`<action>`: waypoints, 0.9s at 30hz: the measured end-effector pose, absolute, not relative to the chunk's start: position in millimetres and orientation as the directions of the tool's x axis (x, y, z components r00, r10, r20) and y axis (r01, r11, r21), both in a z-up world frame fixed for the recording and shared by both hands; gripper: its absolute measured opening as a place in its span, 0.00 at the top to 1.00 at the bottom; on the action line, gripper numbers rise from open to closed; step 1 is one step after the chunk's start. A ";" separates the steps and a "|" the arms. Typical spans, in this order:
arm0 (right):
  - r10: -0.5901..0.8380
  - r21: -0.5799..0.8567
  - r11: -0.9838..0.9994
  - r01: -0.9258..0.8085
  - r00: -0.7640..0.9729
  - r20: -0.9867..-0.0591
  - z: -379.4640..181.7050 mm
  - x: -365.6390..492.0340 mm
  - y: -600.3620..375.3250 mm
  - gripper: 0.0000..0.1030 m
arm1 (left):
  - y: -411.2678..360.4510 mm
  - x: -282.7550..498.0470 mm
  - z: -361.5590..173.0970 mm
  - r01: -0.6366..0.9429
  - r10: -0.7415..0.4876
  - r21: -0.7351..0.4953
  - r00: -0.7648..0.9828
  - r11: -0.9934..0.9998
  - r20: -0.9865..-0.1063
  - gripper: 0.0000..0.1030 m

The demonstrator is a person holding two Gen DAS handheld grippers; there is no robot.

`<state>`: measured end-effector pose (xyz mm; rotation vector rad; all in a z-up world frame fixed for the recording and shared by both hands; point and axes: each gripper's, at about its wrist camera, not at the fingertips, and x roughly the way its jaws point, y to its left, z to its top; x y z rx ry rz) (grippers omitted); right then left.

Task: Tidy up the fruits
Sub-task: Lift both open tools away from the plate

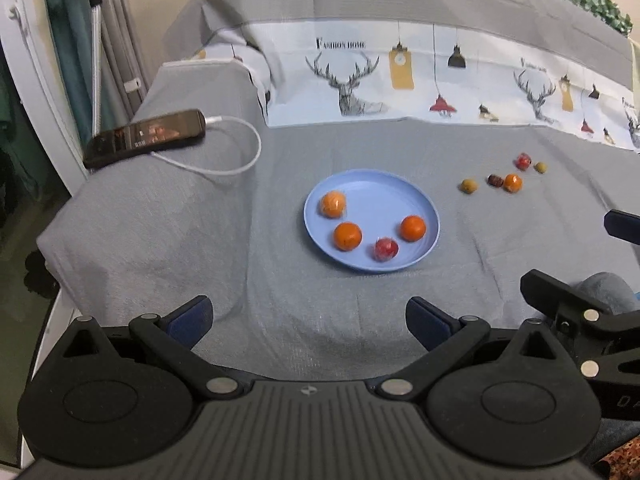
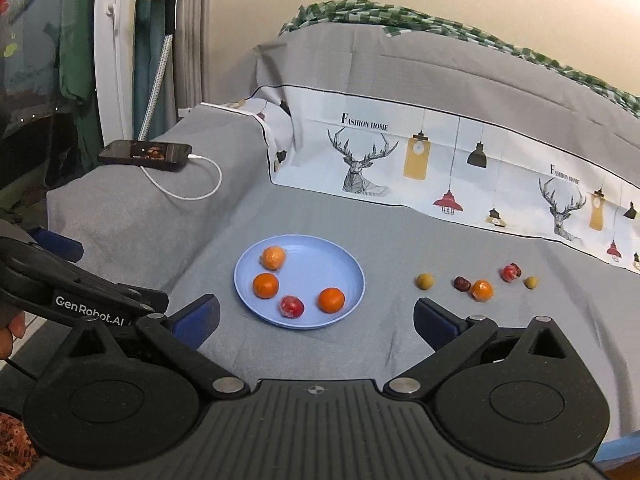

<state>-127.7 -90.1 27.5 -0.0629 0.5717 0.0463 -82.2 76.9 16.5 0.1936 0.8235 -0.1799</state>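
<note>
A blue plate (image 1: 416, 196) (image 2: 344, 264) lies on the grey cloth and holds three oranges (image 1: 347, 236) (image 2: 265, 285) and a red fruit (image 1: 386, 249) (image 2: 291, 306). To its right on the cloth lie loose fruits: an orange (image 1: 513, 183) (image 2: 482, 290), a red fruit (image 1: 523, 161) (image 2: 509, 273), a dark date (image 1: 495, 180) (image 2: 461, 283) and two small yellow-green fruits (image 1: 468, 185) (image 2: 424, 281). My left gripper (image 1: 308, 316) is open and empty, in front of the plate. My right gripper (image 2: 316, 316) is open and empty, near the plate's front edge.
A black phone (image 1: 146, 137) (image 2: 146, 154) with a white cable (image 1: 236, 168) lies on the raised grey armrest at the left. A printed cloth with deer (image 1: 352, 80) (image 2: 364, 160) covers the backrest behind. The cloth's front left edge drops off to the floor.
</note>
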 end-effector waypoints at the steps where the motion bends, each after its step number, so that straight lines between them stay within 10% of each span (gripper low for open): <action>1: 0.028 -0.046 0.997 -0.062 0.845 -0.533 29.1 -130.3 -88.9 0.01 | 77.0 -85.0 19.0 0.232 -0.084 0.104 0.675 0.967 -0.733 0.00; 27: 0.050 -0.022 0.997 -0.073 0.842 -0.538 27.8 -136.8 -88.2 0.01 | 70.0 -93.1 19.2 0.256 -0.073 0.146 0.683 0.955 -0.727 0.00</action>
